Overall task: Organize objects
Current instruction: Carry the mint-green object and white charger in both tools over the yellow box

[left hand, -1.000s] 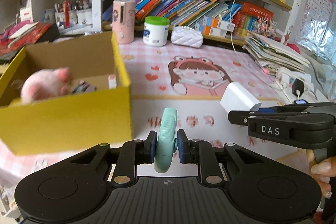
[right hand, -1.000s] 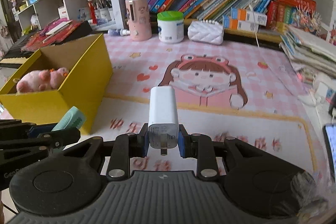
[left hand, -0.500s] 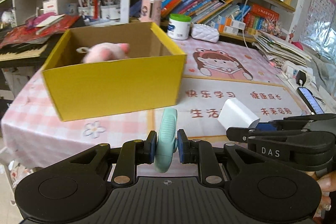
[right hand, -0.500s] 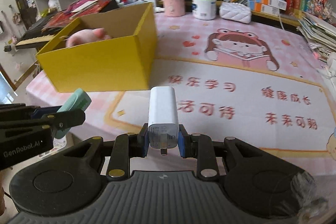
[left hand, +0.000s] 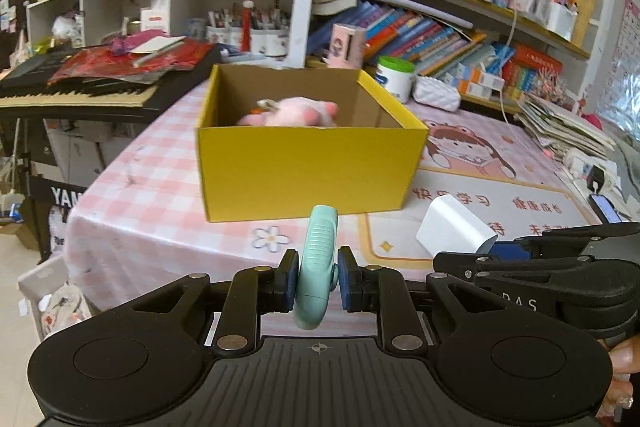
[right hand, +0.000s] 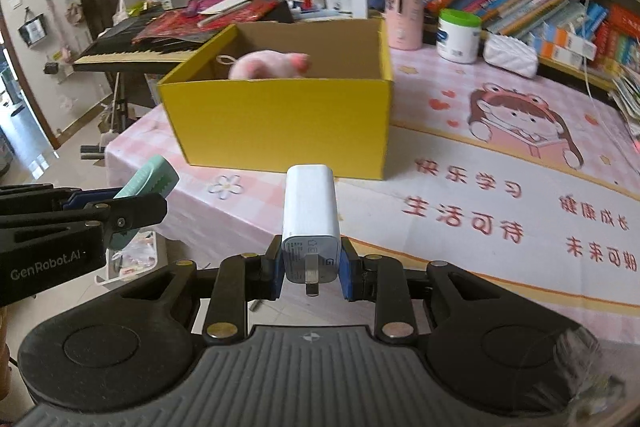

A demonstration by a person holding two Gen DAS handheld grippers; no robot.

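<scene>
Both tongs had backed off the worktop (left hand: 168,195); left tongs (left hand: 318,281) pinched the clip (left hand: 318,267), right tongs (right hand: 312,267) clamped the charger (right hand: 310,211), short of the box (right hand: 280,119). Charger might've slipped early, hitting the floor.

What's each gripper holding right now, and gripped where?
Left gripper holds the teal ribbed clip-like item, pads on its flat sides near the lower end. Right gripper holds the white charger, clamped on its sides at the plug end.

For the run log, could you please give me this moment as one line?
left gripper: shut on teal clip | right gripper: shut on white charger | yellow box: holds pink plush
</scene>
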